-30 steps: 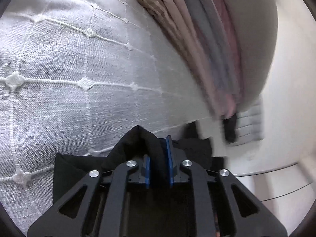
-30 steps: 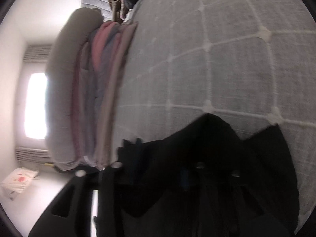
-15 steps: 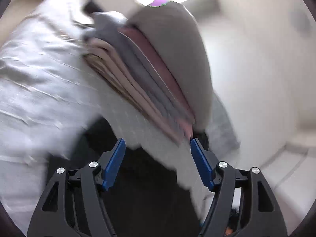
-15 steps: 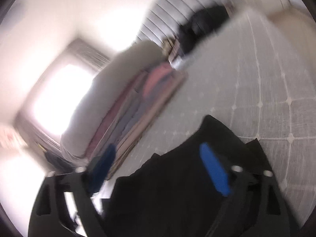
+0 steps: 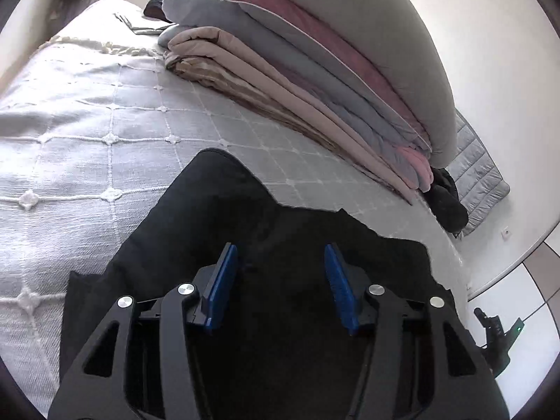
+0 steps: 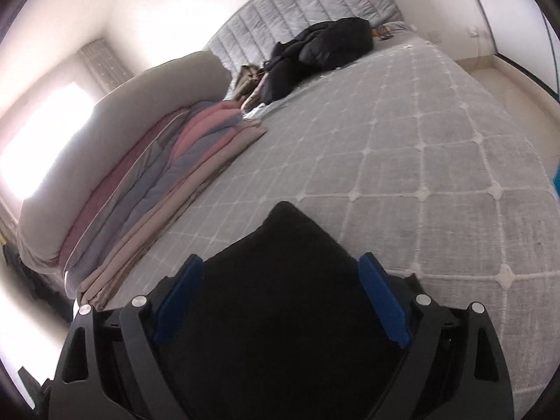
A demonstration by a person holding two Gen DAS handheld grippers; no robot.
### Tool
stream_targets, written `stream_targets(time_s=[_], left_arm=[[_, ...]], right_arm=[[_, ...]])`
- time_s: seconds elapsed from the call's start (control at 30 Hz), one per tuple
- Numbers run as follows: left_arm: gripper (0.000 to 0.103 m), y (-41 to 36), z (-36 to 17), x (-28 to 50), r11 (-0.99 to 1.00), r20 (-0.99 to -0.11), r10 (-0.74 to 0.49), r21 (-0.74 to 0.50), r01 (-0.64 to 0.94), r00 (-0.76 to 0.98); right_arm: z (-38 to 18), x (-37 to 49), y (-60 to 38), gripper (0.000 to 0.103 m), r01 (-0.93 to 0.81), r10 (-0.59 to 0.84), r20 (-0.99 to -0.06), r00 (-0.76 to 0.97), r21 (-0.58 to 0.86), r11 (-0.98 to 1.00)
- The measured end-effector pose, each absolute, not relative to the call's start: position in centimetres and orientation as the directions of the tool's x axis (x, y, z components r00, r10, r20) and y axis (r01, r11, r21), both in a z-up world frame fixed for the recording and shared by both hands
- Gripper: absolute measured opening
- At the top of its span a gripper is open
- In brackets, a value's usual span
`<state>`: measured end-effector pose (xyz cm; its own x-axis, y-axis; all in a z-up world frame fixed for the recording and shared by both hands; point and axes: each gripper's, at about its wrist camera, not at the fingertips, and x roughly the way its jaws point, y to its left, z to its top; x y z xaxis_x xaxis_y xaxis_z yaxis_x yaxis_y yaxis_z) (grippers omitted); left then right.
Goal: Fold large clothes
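A black garment lies folded on the grey quilted bedspread, near the bed's edge. My left gripper is open just above it, blue pads apart, holding nothing. In the right wrist view the same black garment lies under and between the spread fingers of my right gripper, which is open and empty.
A tall stack of folded blankets and duvets lies along the bed, also in the right wrist view. A heap of dark clothes sits by the padded headboard. Tiled floor lies past the bed edge.
Both grippers were shut on the black garment a second ago; they have opened, let it drop onto the bed and lifted back, tilting up toward the room.
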<state>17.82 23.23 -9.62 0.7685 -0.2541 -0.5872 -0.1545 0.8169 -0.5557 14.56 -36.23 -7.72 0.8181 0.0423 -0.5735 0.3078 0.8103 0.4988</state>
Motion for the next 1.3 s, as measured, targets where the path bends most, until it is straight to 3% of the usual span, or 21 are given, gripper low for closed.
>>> stream_targets(time_s=[0.13,0.23,0.33,0.47,0.53,0.73,1.03,1.1,1.2,1.3], left_arm=[[0.052,19.8,-4.8,15.3,0.831,-0.467,-0.290,-0.555,-0.022,0.836],[0.058,15.1,-2.8,16.3,0.799,-0.411,-0.391,-0.596,0.082,0.824],[0.058,9.5,-3.6,19.9,0.775,-0.426,-0.493,-0.611,0.161,0.759],[0.058,6.4,-8.1,25.3,0.822,-0.523,-0.449,-0.559,0.106,0.724],[0.057,7.8,-10.4,27.6,0.811,-0.543,-0.428,-0.583,0.043,0.723],[0.057,12.9,-11.8,29.0,0.756,-0.511,-0.365,-0.651,-0.072,0.778],[0.058,17.4,-5.1,18.6,0.832,-0.509,-0.376,-0.553,0.040,0.774],[0.066,19.1,-4.7,15.5,0.827,-0.512,-0.369,-0.562,0.022,0.776],[0.067,22.2,-6.2,11.9,0.825,-0.550,-0.333,-0.564,-0.047,0.766],[0.063,24.8,-10.0,11.8,0.766,-0.615,-0.351,-0.622,-0.161,0.706]], right_arm=[[-5.2,13.6,-34.0,0.087,0.208,0.076,-0.498,0.864,0.489,0.847],[-4.4,15.6,-31.9,0.087,0.146,0.136,-0.478,0.868,0.507,0.850],[-5.3,17.9,-29.8,0.087,0.094,0.176,-0.505,0.845,0.463,0.881],[-8.0,19.6,-30.9,0.087,0.135,0.180,-0.571,0.801,0.465,0.875],[-9.2,20.6,-33.1,0.087,0.181,0.187,-0.573,0.798,0.523,0.833],[-9.0,20.6,-36.7,0.087,0.276,0.078,-0.565,0.821,0.514,0.812],[-1.9,10.7,-36.6,0.087,0.123,0.117,-0.493,0.862,0.427,0.896],[-1.9,8.4,-36.2,0.087,0.109,0.101,-0.512,0.853,0.364,0.925],[-4.2,7.7,-36.6,0.091,0.161,0.038,-0.577,0.816,0.290,0.943],[-8.0,9.3,-39.8,0.091,0.294,0.112,-0.697,0.708,0.436,0.851]])
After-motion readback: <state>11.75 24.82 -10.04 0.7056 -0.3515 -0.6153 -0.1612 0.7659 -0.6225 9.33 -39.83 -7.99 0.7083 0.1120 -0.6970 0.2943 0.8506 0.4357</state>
